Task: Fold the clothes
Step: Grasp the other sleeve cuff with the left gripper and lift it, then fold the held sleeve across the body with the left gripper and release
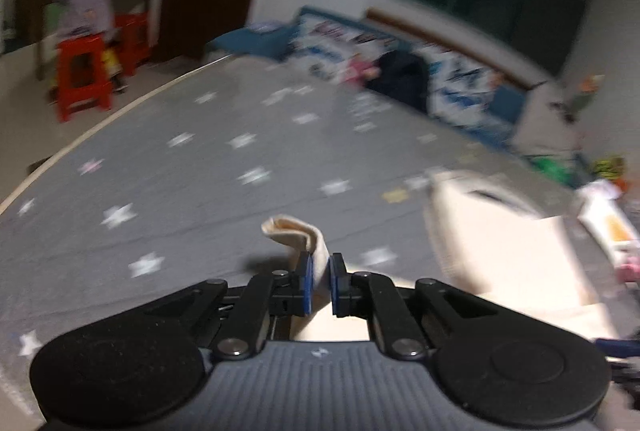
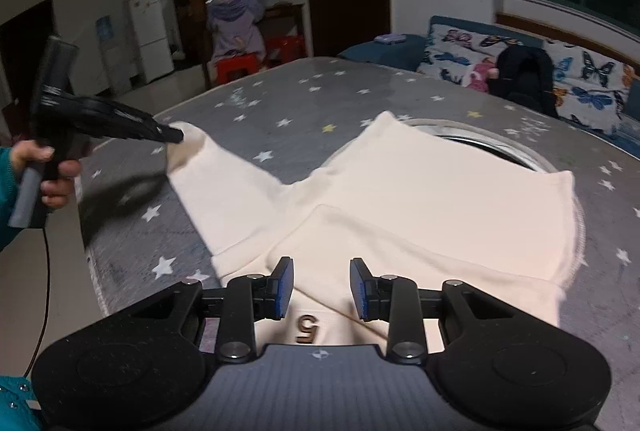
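Between left hand-held gripper (image 1: 319, 281) pads: sleeve (image 1: 316, 255).

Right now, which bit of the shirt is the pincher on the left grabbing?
Find the grey star-patterned table cover with the cream top spread on it. One long sleeve runs out sideways; the left gripper pinches its cuff, the only part lifted off the cover.

One cream cotton garment (image 2: 400, 199) lies spread on one grey star-printed bench cover (image 2: 304, 99). Two black hand-held grippers show: the left one (image 2: 176, 135) and the right one (image 2: 322, 289), each with two blue-padded jaws. One hand (image 2: 48, 171) is in view. Two red plastic stools (image 1: 82, 79) stand on the floor, with one person in a lilac hooded top (image 2: 234, 27) seated there. One white fridge (image 2: 150, 35), one butterfly-patterned sofa (image 2: 580, 79).
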Available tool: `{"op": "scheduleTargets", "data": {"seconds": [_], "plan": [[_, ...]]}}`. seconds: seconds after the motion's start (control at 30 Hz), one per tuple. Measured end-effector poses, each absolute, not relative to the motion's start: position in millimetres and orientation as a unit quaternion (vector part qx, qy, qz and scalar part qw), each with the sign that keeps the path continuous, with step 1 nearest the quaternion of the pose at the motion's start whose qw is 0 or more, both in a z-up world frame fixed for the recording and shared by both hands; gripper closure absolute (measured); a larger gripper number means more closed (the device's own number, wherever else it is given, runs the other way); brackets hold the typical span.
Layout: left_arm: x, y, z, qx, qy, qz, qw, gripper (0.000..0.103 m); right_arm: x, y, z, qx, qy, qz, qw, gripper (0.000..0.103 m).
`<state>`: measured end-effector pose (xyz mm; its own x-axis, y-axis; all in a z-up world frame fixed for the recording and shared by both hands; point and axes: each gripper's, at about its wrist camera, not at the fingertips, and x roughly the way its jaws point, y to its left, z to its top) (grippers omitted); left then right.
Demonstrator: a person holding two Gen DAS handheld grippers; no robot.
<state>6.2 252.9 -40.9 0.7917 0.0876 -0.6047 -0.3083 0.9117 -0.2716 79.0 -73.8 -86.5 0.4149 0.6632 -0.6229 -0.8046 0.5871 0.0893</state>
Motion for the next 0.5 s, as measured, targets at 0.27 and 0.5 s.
{"op": "scheduleTargets", "data": {"seconds": [0.27,0.5], "plan": [[42,161,3,-0.176,0.284,-0.047,0.941,0.095,88,-110,-83,-0.070,0.313,0.405,0.856,0.069],[79,92,-9,-0.155,0.311,-0.125,0.929,0.095,92,-143,-88,-0.050,0.319,0.371,0.871,0.069]]}}
